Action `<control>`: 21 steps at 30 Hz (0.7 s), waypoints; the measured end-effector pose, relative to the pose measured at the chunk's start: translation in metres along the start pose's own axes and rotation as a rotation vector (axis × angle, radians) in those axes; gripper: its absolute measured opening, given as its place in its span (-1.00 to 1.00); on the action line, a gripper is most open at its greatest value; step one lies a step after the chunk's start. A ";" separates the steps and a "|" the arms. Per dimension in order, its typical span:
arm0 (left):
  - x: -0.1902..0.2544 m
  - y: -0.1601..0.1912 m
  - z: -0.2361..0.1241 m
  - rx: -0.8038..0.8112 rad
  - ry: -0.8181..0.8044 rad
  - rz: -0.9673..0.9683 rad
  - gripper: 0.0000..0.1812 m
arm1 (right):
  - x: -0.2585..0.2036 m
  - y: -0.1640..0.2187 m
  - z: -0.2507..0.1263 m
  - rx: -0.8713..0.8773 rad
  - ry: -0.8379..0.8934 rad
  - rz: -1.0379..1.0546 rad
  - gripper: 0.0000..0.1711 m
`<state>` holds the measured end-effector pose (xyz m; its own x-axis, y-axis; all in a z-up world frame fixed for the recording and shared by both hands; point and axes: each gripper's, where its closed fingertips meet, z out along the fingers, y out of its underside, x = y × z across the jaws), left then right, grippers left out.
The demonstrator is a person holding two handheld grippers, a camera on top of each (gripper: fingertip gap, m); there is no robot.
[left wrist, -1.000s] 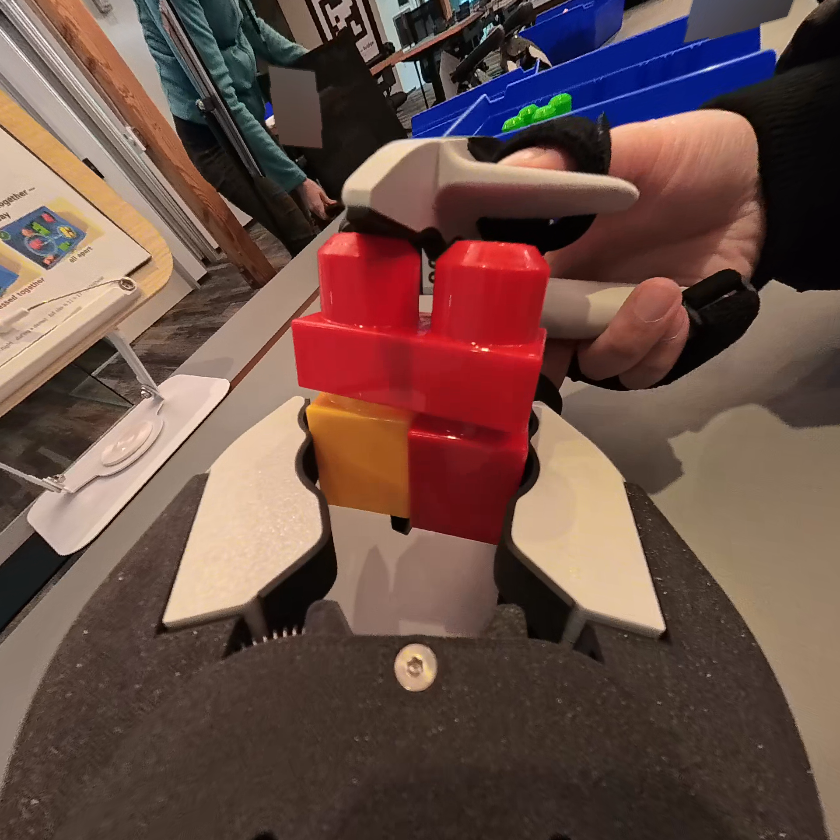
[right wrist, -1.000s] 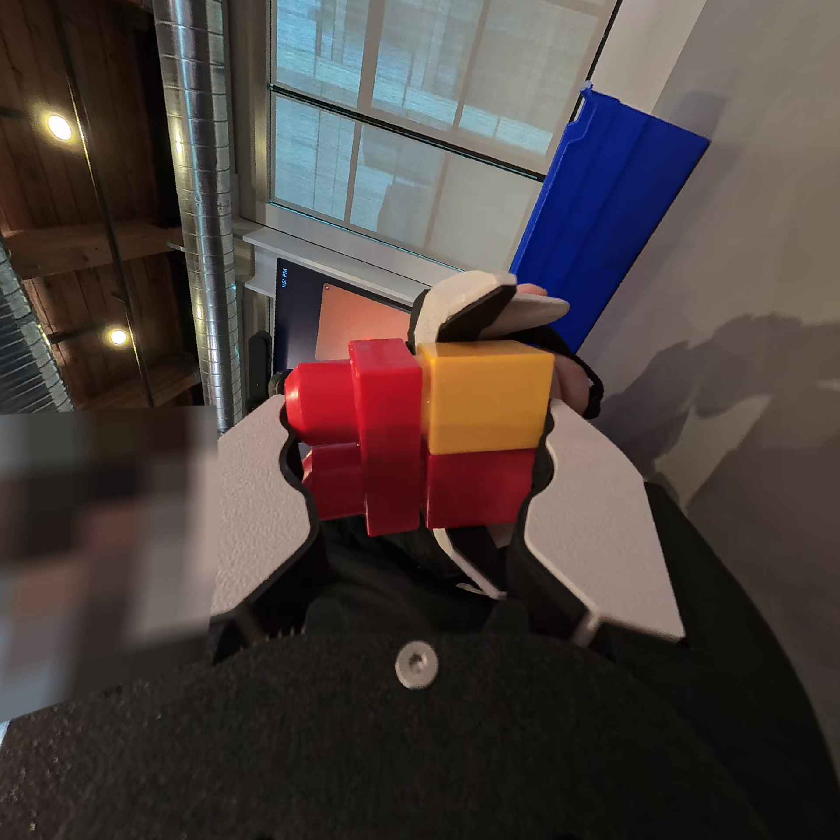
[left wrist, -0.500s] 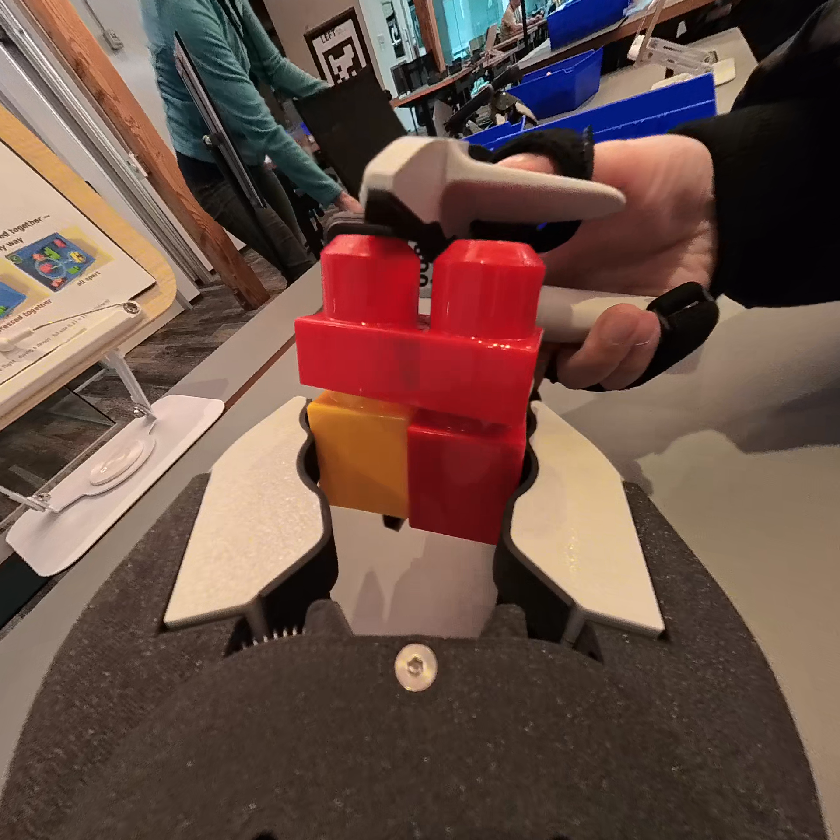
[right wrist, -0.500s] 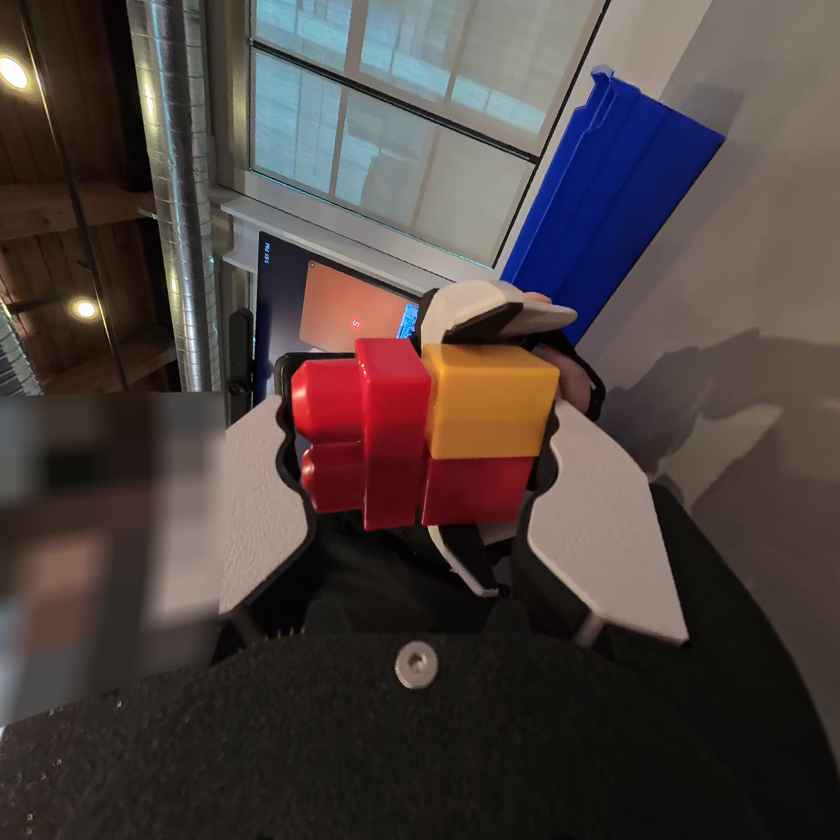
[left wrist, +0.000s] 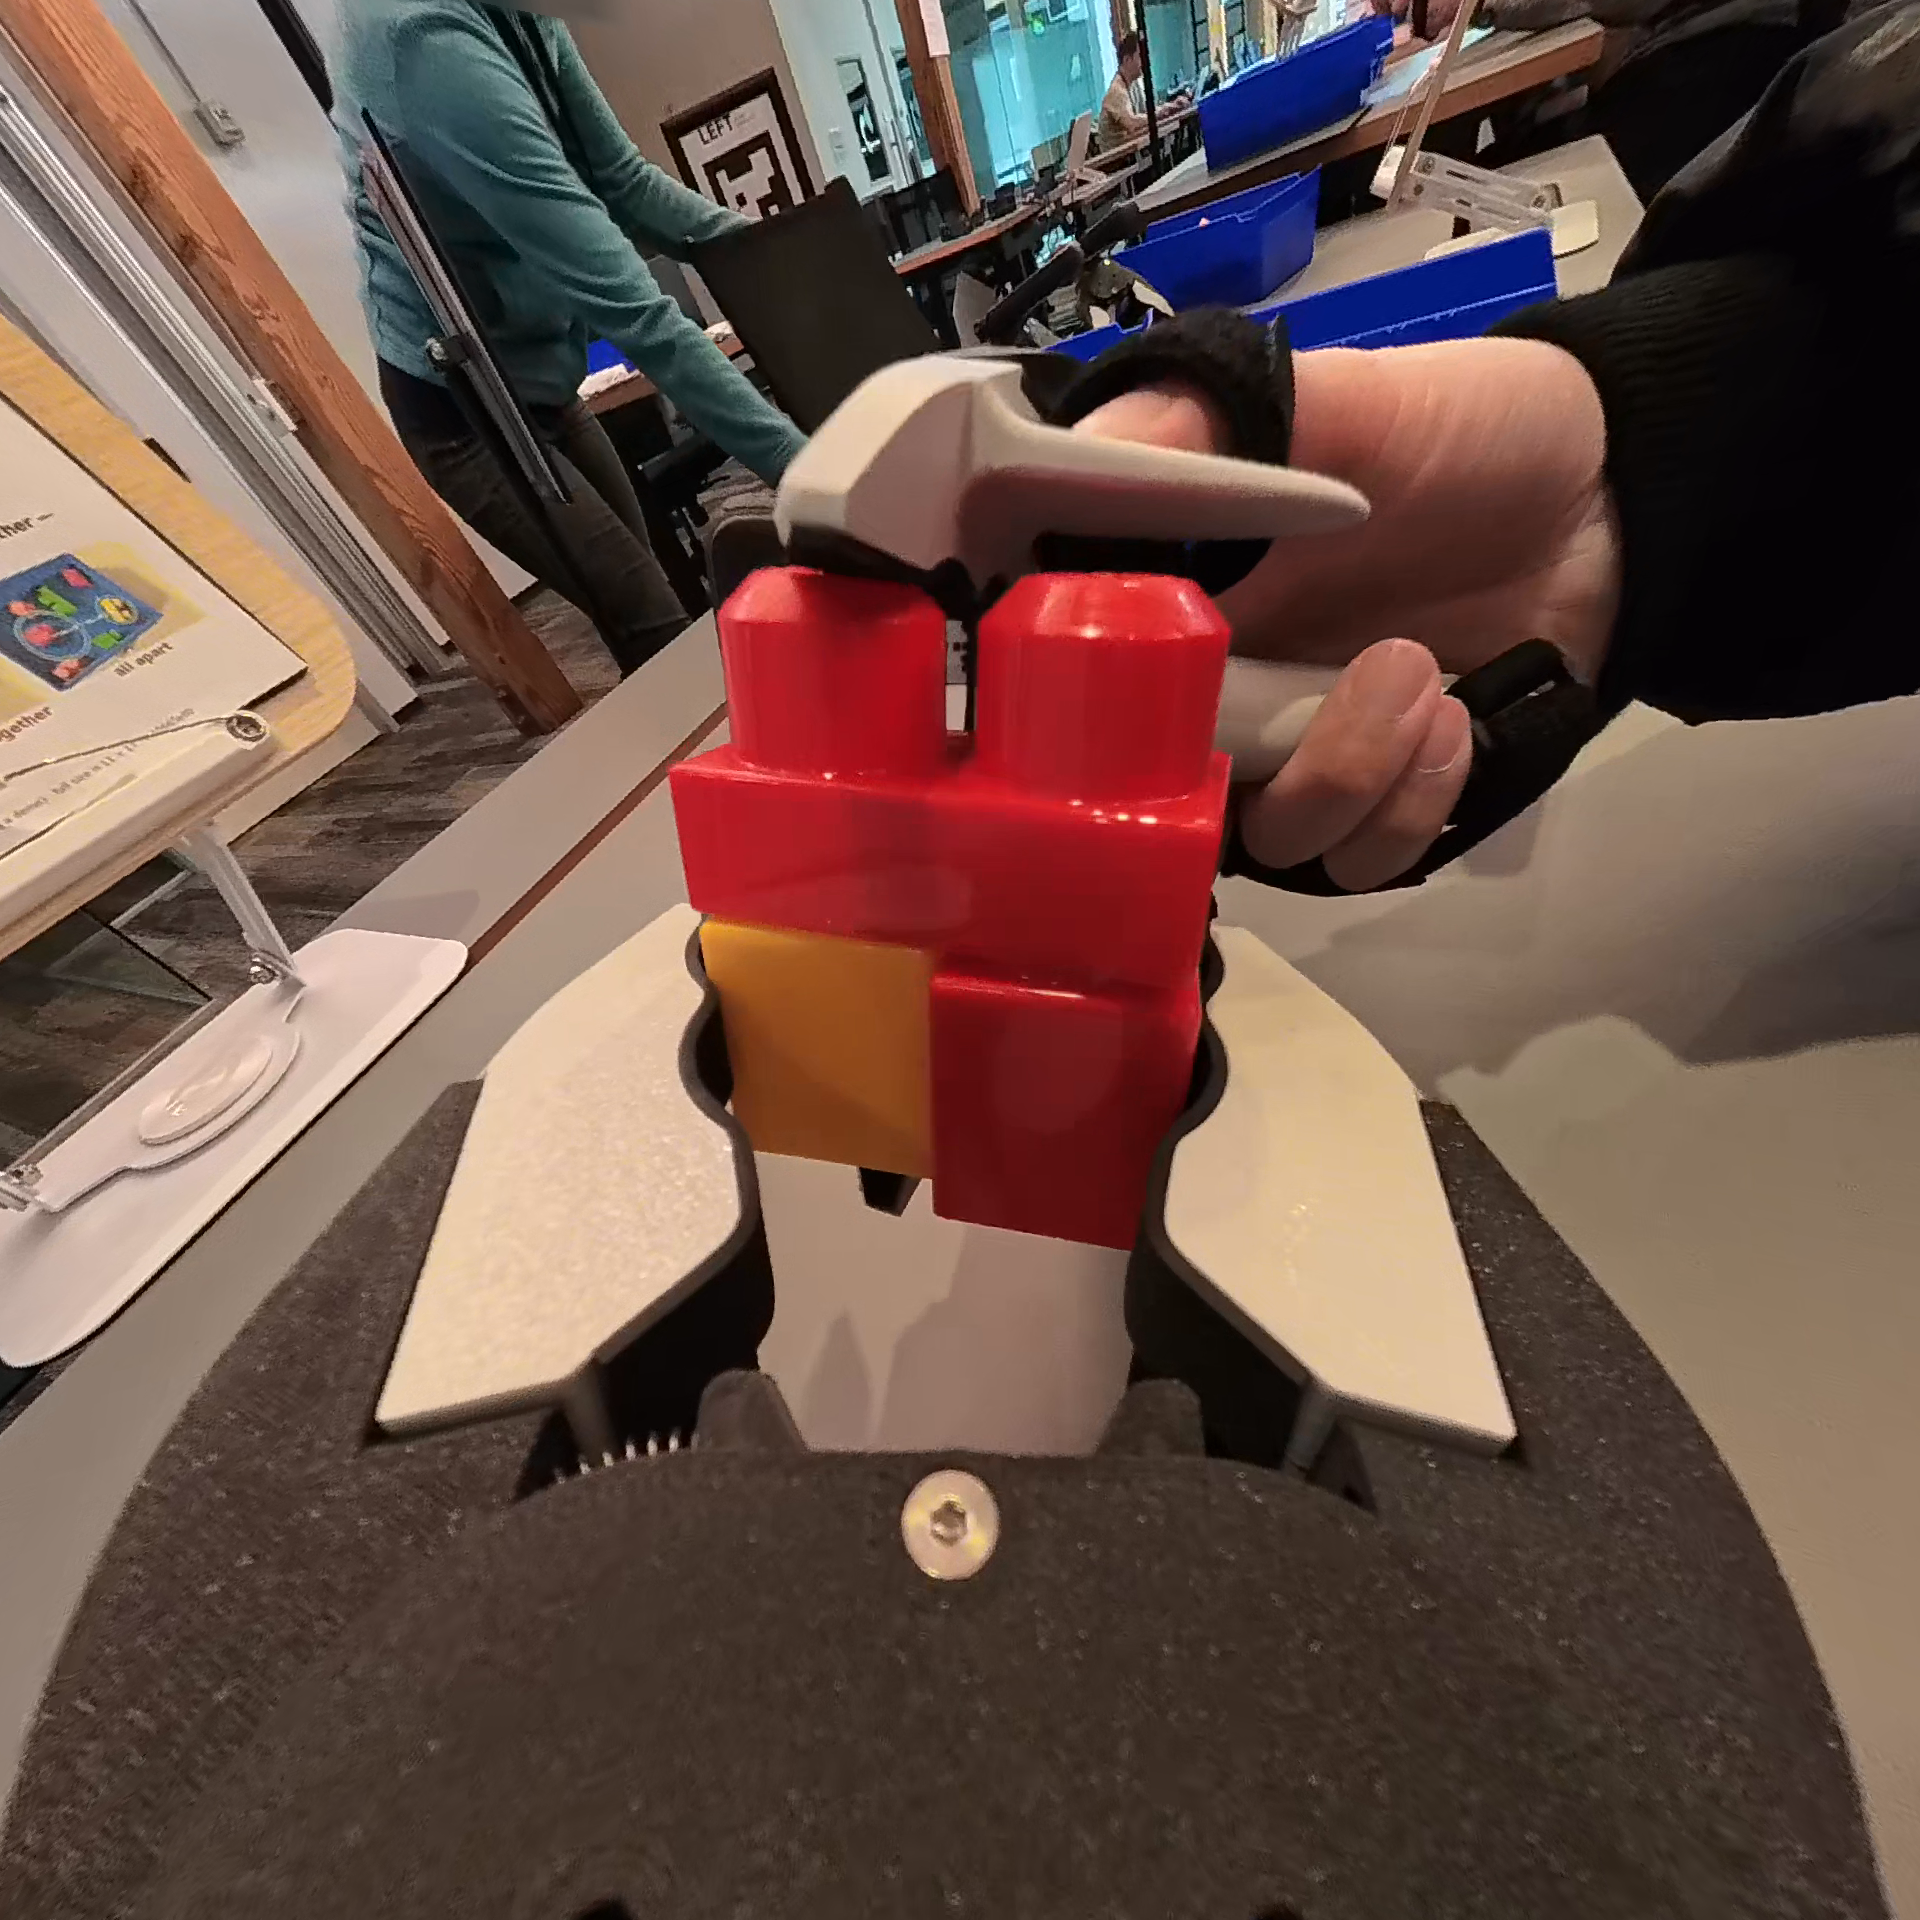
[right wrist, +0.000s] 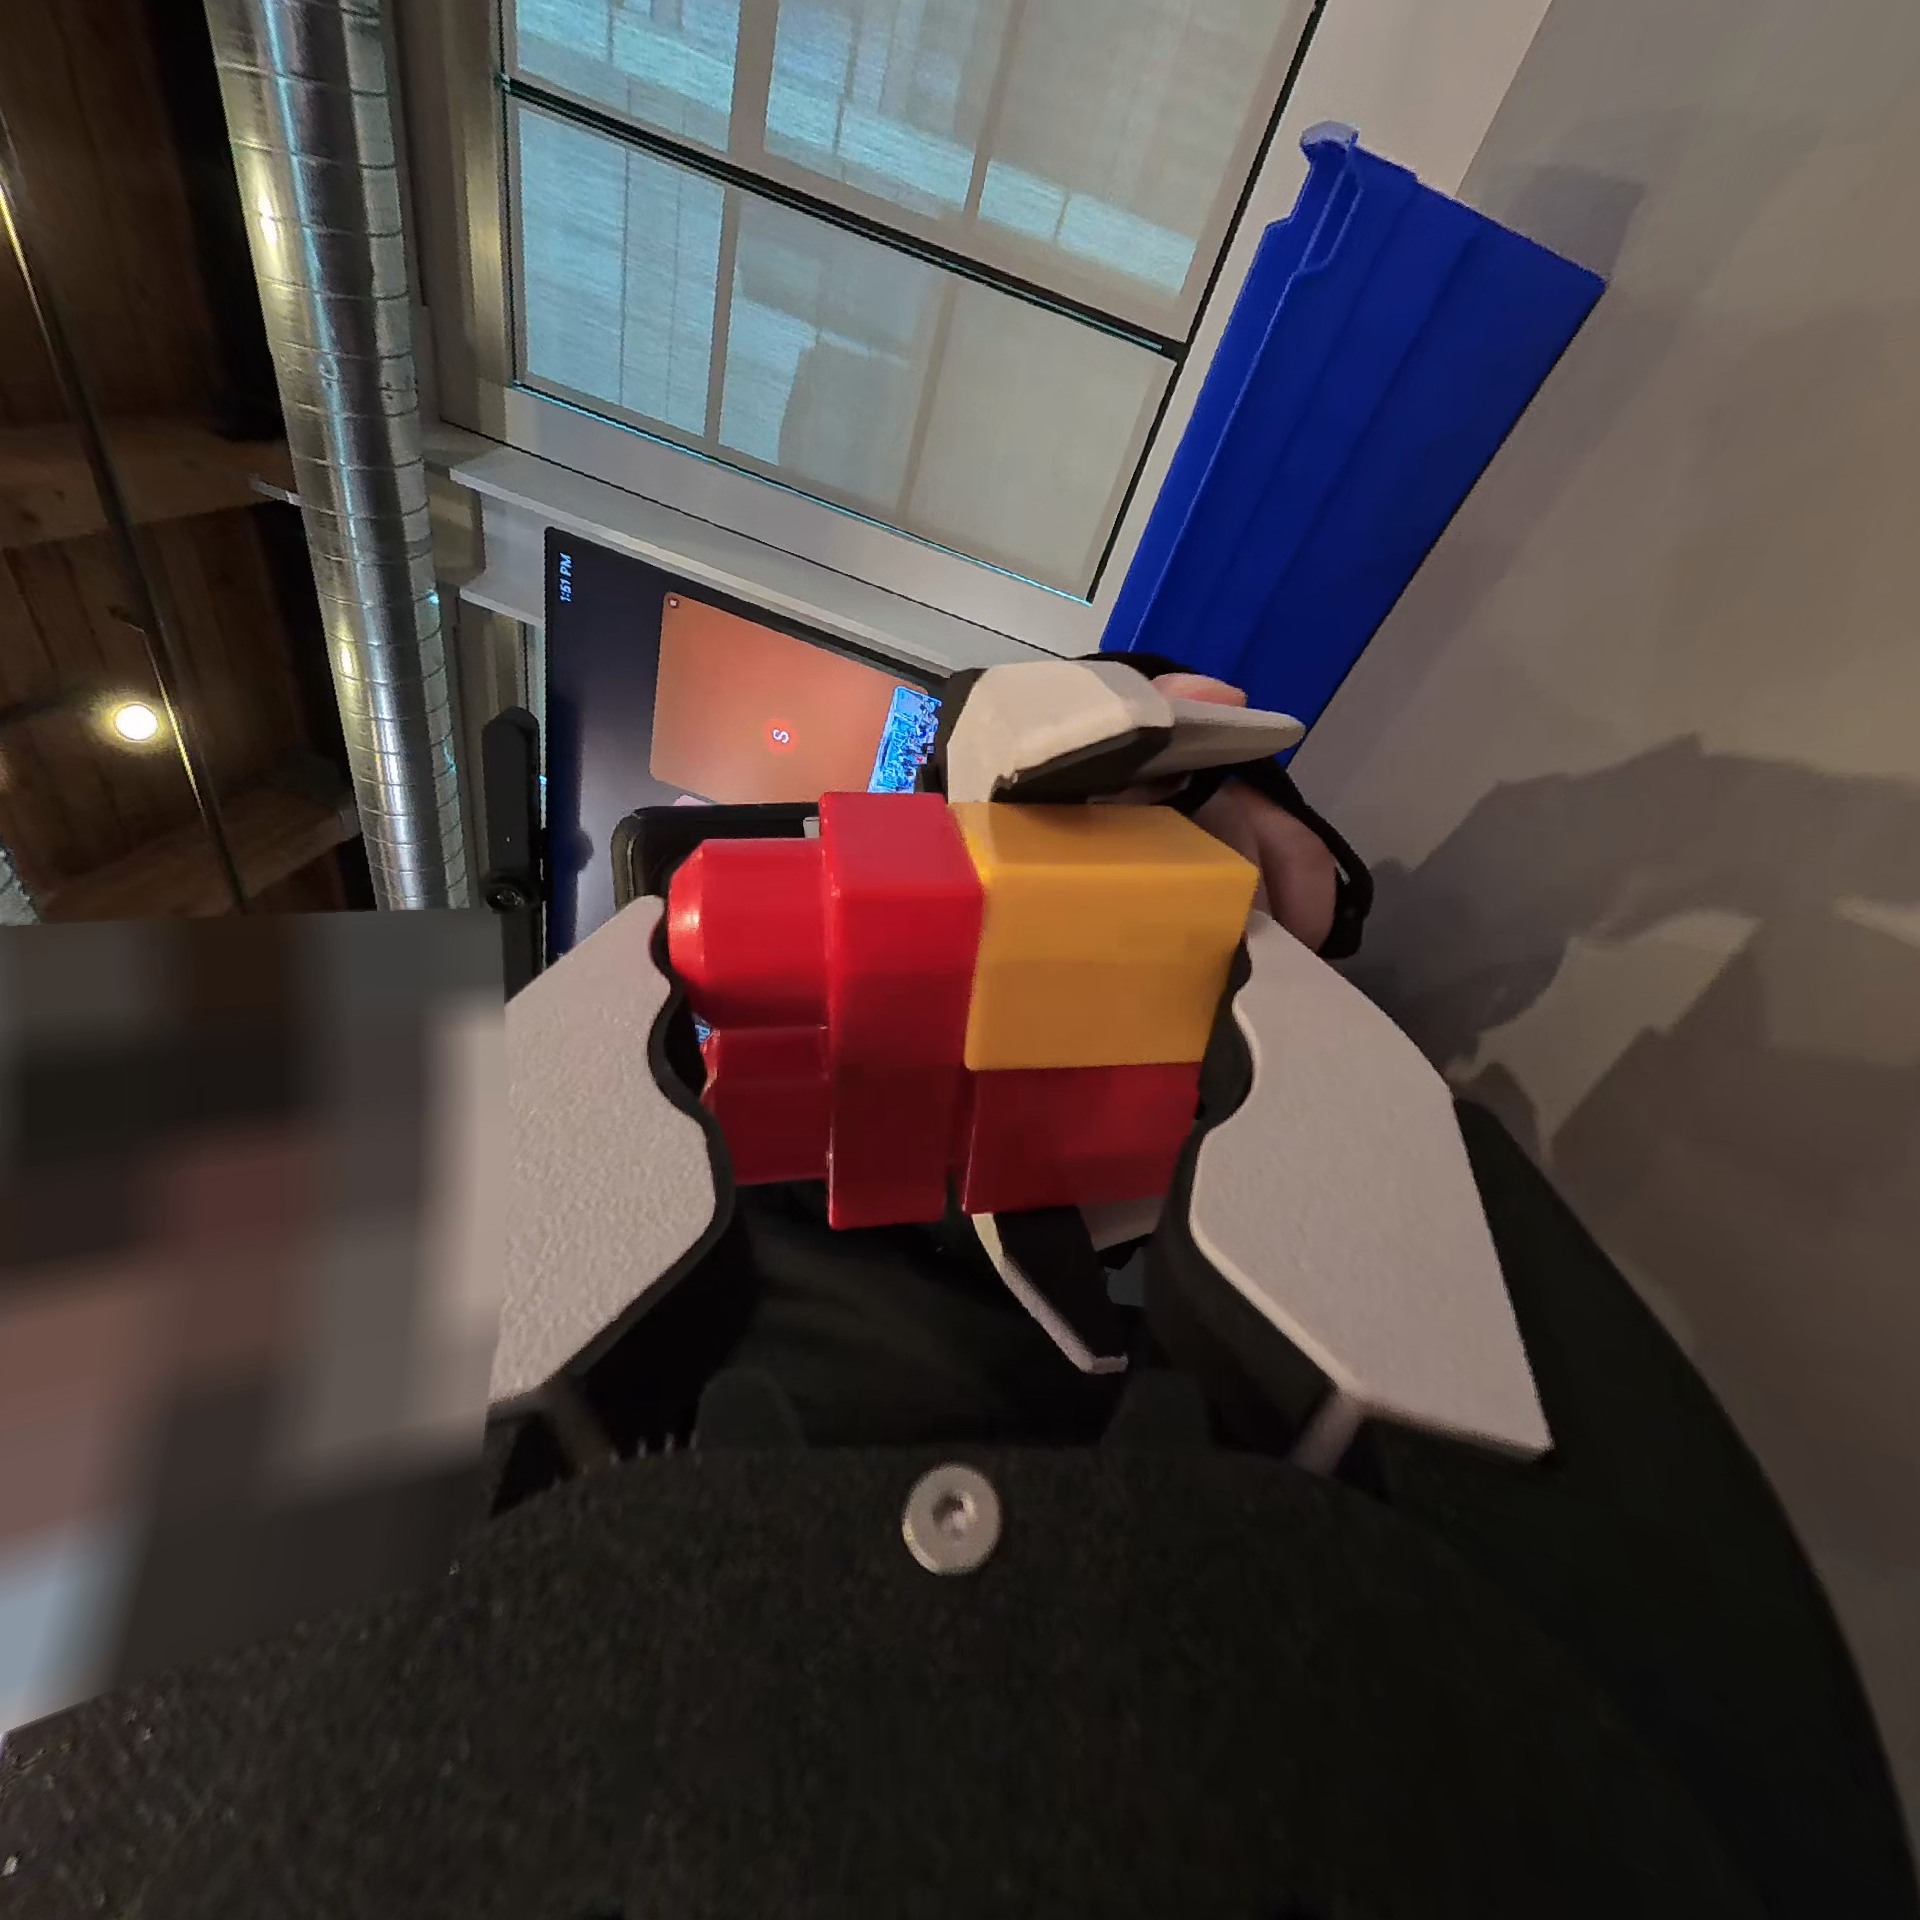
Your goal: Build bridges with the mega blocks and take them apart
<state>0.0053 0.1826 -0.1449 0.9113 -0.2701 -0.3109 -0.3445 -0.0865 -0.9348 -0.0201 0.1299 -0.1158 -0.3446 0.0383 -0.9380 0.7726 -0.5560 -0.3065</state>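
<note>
Three mega blocks are seen joined in one cluster, held clear above the grey worktop (left wrist: pixel 1714 1299) between both tools. A wide red block (left wrist: pixel 945 852) with two studs is seated across a yellow block (left wrist: pixel 821 1039) and a small red block (left wrist: pixel 1049 1101), which sit side by side beneath it.

The left gripper (left wrist: pixel 945 1049) is clenched on the lower pair: the yellow block is pressed by one of its jaws, the small red block by the other. The wide red block stands above these jaws, studs upward.

In the right wrist view the right gripper (right wrist: pixel 951 1049) is closed across the same cluster, seen turned on its side; one of its jaws bears on the studs of the wide red block (right wrist: pixel 894 997), the other on the bases of the yellow block (right wrist: pixel 1101 935) and the small red block (right wrist: pixel 1081 1132). In the left wrist view this gripper (left wrist: pixel 966 592) is noted on top of the studs, with the hand (left wrist: pixel 1455 540) wearing black finger straps behind it.

A blue bin (right wrist: pixel 1340 436) is noted on the worktop behind the cluster. A white stand (left wrist: pixel 218 1091) rests at the worktop's left edge. A person in a teal top (left wrist: pixel 499 208) is seen standing beyond the worktop.
</note>
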 end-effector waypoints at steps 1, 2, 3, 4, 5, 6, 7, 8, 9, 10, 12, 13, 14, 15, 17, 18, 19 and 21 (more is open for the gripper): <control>0.000 -0.001 0.000 0.005 0.002 -0.004 -0.06 | 0.000 0.000 0.000 -0.002 -0.001 -0.001 0.12; 0.000 -0.001 0.000 0.003 0.000 -0.003 -0.06 | 0.000 0.000 0.000 -0.002 -0.001 -0.002 0.13; 0.000 0.000 0.000 0.000 -0.001 0.000 -0.06 | 0.000 0.001 0.000 -0.006 0.003 -0.008 0.11; 0.000 -0.001 0.000 0.003 -0.004 0.005 -0.06 | 0.000 0.001 0.000 -0.010 0.004 -0.017 0.13; 0.000 -0.001 0.000 0.002 -0.008 0.009 -0.06 | -0.001 0.001 0.000 -0.011 0.009 -0.025 0.12; 0.000 -0.002 0.000 0.006 -0.010 0.011 -0.06 | -0.001 0.001 0.001 -0.012 0.014 -0.033 0.12; 0.000 -0.002 -0.001 0.011 -0.014 0.014 -0.06 | -0.002 0.001 0.001 -0.016 0.016 -0.041 0.12; -0.001 -0.002 -0.001 0.008 -0.021 0.017 -0.06 | -0.002 0.001 0.002 -0.017 0.018 -0.046 0.12; -0.002 -0.002 -0.001 0.005 -0.024 0.017 -0.06 | -0.001 0.001 0.002 -0.014 0.026 -0.050 0.12; -0.002 -0.002 -0.001 0.009 -0.024 0.017 -0.06 | -0.001 0.001 0.002 -0.016 0.026 -0.054 0.12; -0.002 -0.001 -0.001 0.000 -0.029 0.019 -0.06 | -0.001 0.000 0.002 -0.005 0.031 -0.057 0.12; -0.002 -0.001 0.000 0.000 -0.028 0.016 -0.06 | 0.000 0.000 0.002 -0.003 0.031 -0.056 0.12; -0.002 -0.001 0.000 -0.001 -0.030 0.021 -0.06 | -0.001 0.001 0.002 -0.006 0.030 -0.058 0.12; -0.003 -0.002 0.000 0.000 -0.037 0.028 -0.06 | -0.001 0.001 0.002 -0.014 0.021 -0.054 0.12; -0.007 -0.002 0.000 -0.001 -0.062 0.039 -0.06 | -0.002 -0.004 0.002 0.028 0.011 -0.063 0.12; -0.007 -0.005 -0.002 0.014 -0.069 0.053 -0.06 | -0.004 -0.004 0.004 0.029 0.000 -0.071 0.13; -0.008 -0.008 -0.004 0.024 -0.079 0.055 -0.06 | -0.007 -0.003 0.005 0.015 -0.011 -0.084 0.12; -0.013 -0.012 -0.007 0.048 -0.100 0.031 -0.06 | -0.008 0.000 0.007 -0.004 0.011 -0.129 0.24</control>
<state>-0.0039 0.1803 -0.1282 0.9192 -0.1744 -0.3531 -0.3639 -0.0333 -0.9309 -0.0214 0.1241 -0.1069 -0.4352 0.1186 -0.8925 0.7245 -0.5424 -0.4253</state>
